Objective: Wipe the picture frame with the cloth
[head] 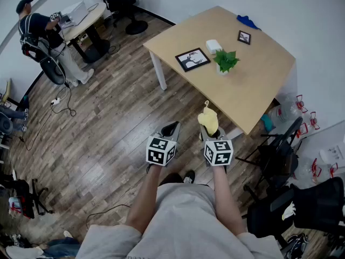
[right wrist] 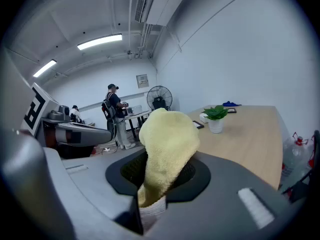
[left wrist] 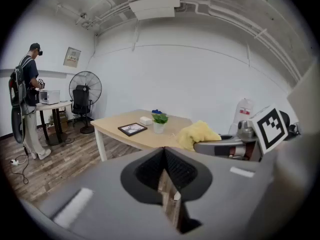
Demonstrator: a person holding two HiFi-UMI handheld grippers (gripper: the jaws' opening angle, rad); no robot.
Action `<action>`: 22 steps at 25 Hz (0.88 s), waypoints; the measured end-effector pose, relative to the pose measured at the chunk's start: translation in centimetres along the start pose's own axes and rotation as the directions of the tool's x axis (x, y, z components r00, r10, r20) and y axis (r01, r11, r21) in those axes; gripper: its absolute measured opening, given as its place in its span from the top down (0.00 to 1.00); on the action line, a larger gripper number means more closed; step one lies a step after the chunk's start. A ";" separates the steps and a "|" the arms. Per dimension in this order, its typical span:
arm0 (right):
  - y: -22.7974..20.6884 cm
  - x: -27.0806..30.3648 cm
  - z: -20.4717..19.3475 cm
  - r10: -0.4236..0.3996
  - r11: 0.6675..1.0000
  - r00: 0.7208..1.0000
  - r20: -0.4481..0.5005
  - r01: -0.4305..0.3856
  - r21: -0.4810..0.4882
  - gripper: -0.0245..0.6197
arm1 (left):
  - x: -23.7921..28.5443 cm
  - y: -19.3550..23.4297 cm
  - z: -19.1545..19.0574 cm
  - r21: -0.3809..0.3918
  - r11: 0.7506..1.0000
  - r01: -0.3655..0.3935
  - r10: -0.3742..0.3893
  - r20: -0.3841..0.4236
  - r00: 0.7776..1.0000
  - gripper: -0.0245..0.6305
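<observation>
R gripper (head: 208, 128) clamped on yellow cloth (head: 208, 118), pinched at its lower end, bulk left standing up past the fingertips, prob. to keep a loose pad free for wiping. L gripper (head: 170, 129) closed on nothing, fingers together w/ only a thin slit between; likely kept spare for steadying the frame. Both carried low in front of the body, over wood floor (head: 108, 123), short of the table (head: 259, 99). Picture frame (head: 192, 59) lying flat on the tabletop near its left edge, well apart from both grippers, just beside a potted plant (head: 225, 61) and a white box (head: 213, 46). Smaller frame (head: 244, 37) farther back, near a blue item (head: 248, 21). No contact w/ the frame yet: approach stage, wiping not begun. Plant close enough to snag on the reach, so prob. best approached from the frame's open side.
</observation>
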State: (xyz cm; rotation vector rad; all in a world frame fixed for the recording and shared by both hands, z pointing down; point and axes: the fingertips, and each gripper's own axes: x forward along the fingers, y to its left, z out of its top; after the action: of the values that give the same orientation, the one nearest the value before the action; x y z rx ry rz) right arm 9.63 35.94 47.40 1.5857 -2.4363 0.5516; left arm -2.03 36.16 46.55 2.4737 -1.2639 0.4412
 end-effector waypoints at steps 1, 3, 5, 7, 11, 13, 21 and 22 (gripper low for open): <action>-0.1 -0.1 0.0 0.000 1.000 1.000 -0.001 0.000 -0.002 0.83 | 0.1 -0.1 -0.1 0.003 1.000 -0.001 0.001 -0.003 1.000 0.88; -0.2 -0.3 -0.1 0.000 1.000 1.000 -0.002 0.000 -0.007 0.83 | 0.2 -0.4 -0.3 0.006 1.000 -0.001 0.001 -0.004 1.000 0.88; -0.2 -0.5 -0.1 0.000 1.000 1.000 -0.001 0.000 -0.013 0.83 | 0.1 -0.6 -0.4 0.008 1.000 0.000 0.000 0.001 1.000 0.88; -0.3 -0.7 -0.1 0.001 1.000 1.000 0.000 -0.001 -0.017 0.83 | -0.1 -0.6 -0.3 0.008 1.000 -0.002 0.002 0.007 1.000 0.88; -1.2 -0.8 0.2 -0.026 1.000 1.000 0.006 0.026 -0.003 0.83 | -0.5 -0.5 0.2 0.012 1.000 -0.011 0.011 0.018 1.000 0.88; -1.6 -1.1 0.3 -0.043 0.999 0.999 0.020 0.042 0.017 0.83 | -1.1 -0.1 0.6 0.003 1.000 -0.028 0.028 0.032 0.999 0.88; -2.0 -0.4 -0.1 -0.010 0.999 1.000 0.027 0.009 0.049 0.83 | -1.5 2.4 -0.2 -0.041 0.997 -0.069 0.070 0.030 0.997 0.88; -2.1 -0.1 0.1 -0.004 0.999 1.000 0.029 0.003 0.046 0.83 | -1.4 2.7 0.2 -0.040 0.997 -0.072 0.073 0.034 0.997 0.88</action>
State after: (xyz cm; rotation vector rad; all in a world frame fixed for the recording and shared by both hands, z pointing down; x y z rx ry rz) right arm 11.59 35.24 47.74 1.6264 -2.4579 0.5924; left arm -4.98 35.57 46.22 2.4201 -1.3668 0.3883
